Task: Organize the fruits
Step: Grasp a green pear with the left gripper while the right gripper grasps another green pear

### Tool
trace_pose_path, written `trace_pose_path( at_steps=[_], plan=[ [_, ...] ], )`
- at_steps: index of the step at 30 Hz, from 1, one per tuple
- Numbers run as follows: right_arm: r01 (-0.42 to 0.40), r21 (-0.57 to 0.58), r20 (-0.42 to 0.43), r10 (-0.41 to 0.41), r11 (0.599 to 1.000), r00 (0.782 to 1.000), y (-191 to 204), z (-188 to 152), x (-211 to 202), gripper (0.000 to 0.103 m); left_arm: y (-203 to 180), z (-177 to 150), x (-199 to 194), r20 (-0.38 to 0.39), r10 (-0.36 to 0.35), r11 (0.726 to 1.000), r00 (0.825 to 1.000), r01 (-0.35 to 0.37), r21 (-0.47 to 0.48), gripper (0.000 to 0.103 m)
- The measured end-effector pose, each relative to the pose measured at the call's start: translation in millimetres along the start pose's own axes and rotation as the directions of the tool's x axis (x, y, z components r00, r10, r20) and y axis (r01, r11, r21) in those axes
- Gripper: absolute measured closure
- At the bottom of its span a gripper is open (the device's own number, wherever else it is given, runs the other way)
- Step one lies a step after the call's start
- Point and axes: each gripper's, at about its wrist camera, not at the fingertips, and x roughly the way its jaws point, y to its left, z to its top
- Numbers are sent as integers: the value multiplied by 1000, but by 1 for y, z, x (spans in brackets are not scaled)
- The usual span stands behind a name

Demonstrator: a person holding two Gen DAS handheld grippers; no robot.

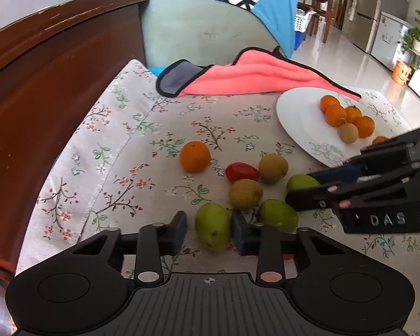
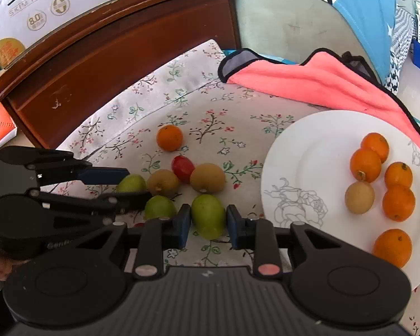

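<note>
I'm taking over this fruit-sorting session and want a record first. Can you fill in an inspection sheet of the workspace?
Surface: floral tablecloth; no spills seen.
Job's things: white plate holds five oranges and one pale fruit. Loose on the cloth: single orange, red fruit, two brownish fruits, three green fruits.
Clutter: pink towel behind the plate.
Grippers: left gripper straddles one green fruit, with a gap at one pad; right gripper is shut on a second green fruit.
Cables: nothing seen.
Surroundings: wooden furniture, milk box, fridge.
</note>
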Motion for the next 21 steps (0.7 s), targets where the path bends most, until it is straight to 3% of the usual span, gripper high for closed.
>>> trace_pose_path(
  at_steps=[9,21],
  plan=[
    [-15,-5,16,16,1000,1000,3,2,-7,75,4,3,-6,-19,31,999,999,-32,-38,79],
    [-41,30,46,40,999,998,-1,5,-18,75,4,23,-28,38,39,993,998,-35,-114,79]
  ],
)
